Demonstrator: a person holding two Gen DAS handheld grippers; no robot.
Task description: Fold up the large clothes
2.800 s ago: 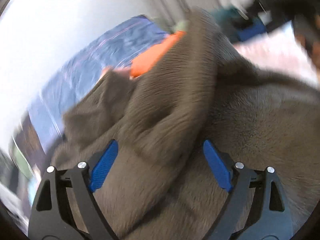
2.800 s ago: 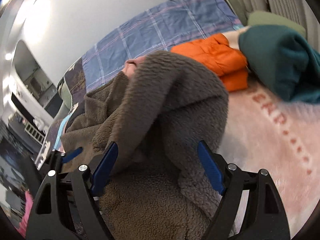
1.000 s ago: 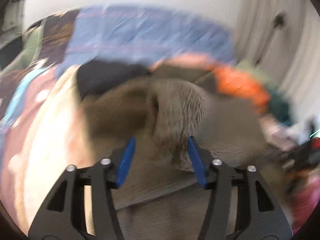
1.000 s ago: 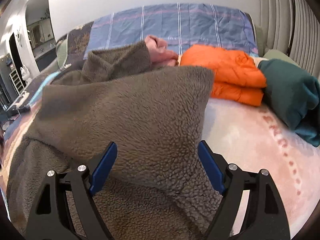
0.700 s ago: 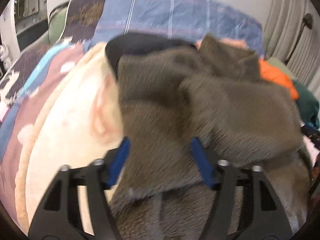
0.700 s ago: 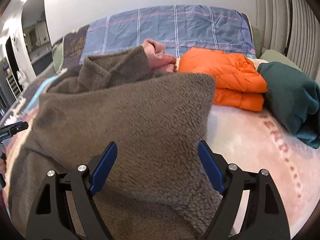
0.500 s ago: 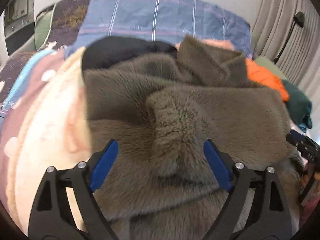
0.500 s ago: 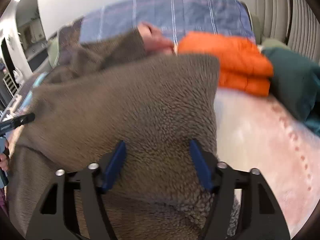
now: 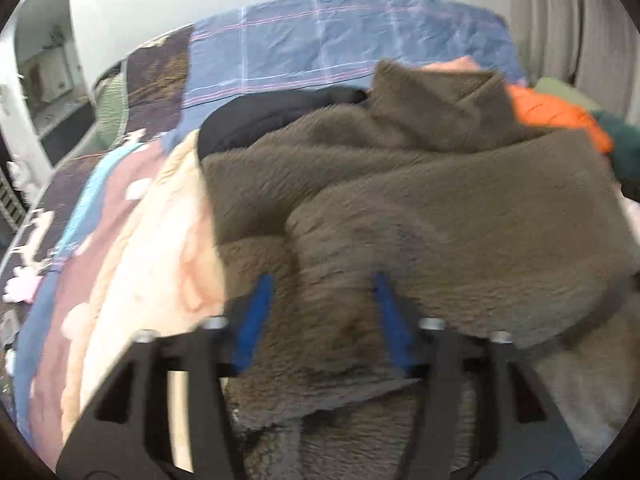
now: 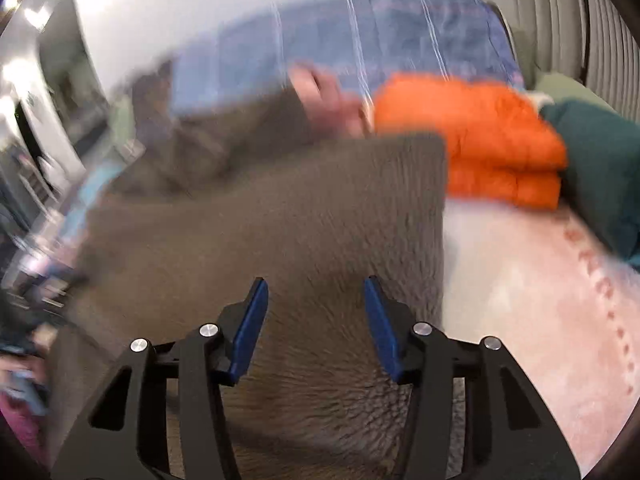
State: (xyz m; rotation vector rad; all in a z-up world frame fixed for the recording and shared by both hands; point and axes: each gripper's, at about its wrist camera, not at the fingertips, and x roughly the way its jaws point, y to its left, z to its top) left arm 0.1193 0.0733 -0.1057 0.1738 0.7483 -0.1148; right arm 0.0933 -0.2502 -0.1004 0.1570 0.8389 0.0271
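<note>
The brown fleece garment (image 9: 420, 208) lies on the bed, folded over itself, and it fills the middle of both views. In the left wrist view its collar part (image 9: 436, 108) stands up at the far side, and a thick fold of it runs down toward the camera. In the right wrist view the upper layer (image 10: 288, 216) has a straight right edge, and the pink blanket (image 10: 520, 280) shows bare just beside that edge.

The left gripper (image 9: 322, 304) is over the near fold. Its blue fingers (image 9: 256, 312) have just been closing and now stand half apart, with a ridge of fleece between them. The picture is blurred, so it cannot be told whether they press on the cloth.

The right gripper (image 10: 314, 320) is over the fleece near its right edge. Its fingers (image 10: 250, 328) have also just been closing; they stand at a middle width, the fleece is under and between them, and a grip cannot be told.

Behind the garment lie a black garment (image 9: 272, 116), a folded orange jacket (image 10: 480, 140) and a dark green garment (image 10: 600, 168) beside it. A blue checked cover (image 9: 340, 40) lies at the far end of the bed.
</note>
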